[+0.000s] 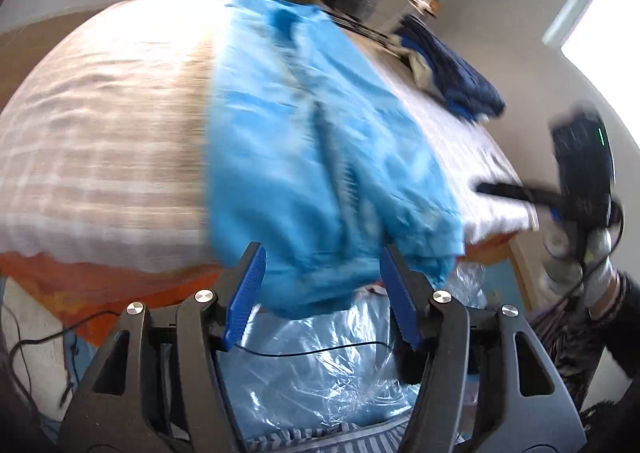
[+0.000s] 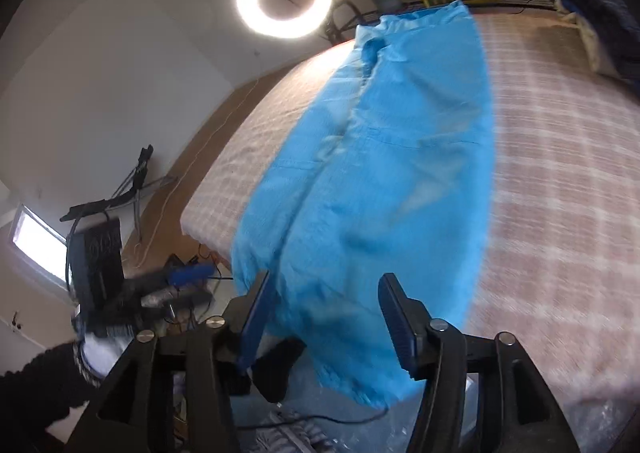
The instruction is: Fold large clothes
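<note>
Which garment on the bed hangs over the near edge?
The light blue garment, spread out; the dark blue clothes sit bunched at the far side.

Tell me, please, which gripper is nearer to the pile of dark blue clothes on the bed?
Right. The right gripper reaches over the bed edge on the side where the dark blue clothes lie; the left gripper, jaws open, hangs at the light blue garment's near hem, farther away.

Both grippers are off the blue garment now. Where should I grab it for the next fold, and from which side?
Probably the hem end of the blue garment that overhangs the near edge of the bed. Bring the left gripper and right gripper from this near side, one per corner: it lies lengthwise away from you.
</note>
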A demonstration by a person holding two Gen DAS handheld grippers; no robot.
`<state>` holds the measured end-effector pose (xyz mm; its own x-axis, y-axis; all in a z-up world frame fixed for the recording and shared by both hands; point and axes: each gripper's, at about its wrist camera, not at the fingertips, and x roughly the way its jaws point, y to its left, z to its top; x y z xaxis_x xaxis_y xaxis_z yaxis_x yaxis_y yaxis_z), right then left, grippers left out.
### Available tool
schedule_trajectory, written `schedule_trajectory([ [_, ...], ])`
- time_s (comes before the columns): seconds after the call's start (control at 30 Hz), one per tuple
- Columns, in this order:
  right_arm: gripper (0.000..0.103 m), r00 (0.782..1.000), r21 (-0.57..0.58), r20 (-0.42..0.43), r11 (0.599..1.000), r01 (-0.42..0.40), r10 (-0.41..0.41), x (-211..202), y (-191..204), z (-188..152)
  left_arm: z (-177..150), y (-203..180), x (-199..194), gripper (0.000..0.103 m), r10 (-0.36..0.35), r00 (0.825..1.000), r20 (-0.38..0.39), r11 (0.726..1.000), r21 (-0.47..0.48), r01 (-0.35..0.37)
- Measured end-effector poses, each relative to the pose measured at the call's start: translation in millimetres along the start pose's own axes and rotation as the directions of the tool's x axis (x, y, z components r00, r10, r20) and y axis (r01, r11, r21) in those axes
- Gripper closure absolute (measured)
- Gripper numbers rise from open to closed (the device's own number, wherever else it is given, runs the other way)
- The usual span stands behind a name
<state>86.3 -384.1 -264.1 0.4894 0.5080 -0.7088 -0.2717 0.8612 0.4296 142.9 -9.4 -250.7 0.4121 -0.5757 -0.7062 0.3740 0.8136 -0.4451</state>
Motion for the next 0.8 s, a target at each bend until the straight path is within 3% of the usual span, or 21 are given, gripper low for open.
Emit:
schedule_trajectory([
  [0.13,0.044,0.998,0.023,-0.044,0.999,0.038,-0.037,-14,-28,-23,4,45,0,0.041,-0.017,1.000,0.005,0.984,-0.179,0.017],
  [0.27,0.044,0.997,0.106,-0.072,0.994,-0.010,0.017,-1,-57,-28,5,75,24,0.041,-0.091,0.995,-0.039,0.940,-0.333,0.073],
  [0.53,0.047,0.987,0.202,-0.068,0.971,-0.131,0.147,15,-74,-22,0,71,65,0.042,-0.187,0.975,-0.116,0.919,-0.370,0.133],
  [0.7,0.047,0.977,0.206,-0.077,0.962,-0.181,0.200,25,-69,-17,-2,58,72,0.042,-0.214,0.966,-0.147,0.930,-0.332,0.156],
  [0.8,0.047,0.965,0.248,-0.089,0.943,-0.220,0.248,30,-70,-15,2,50,68,0.047,-0.237,0.961,-0.143,0.931,-0.317,0.182],
])
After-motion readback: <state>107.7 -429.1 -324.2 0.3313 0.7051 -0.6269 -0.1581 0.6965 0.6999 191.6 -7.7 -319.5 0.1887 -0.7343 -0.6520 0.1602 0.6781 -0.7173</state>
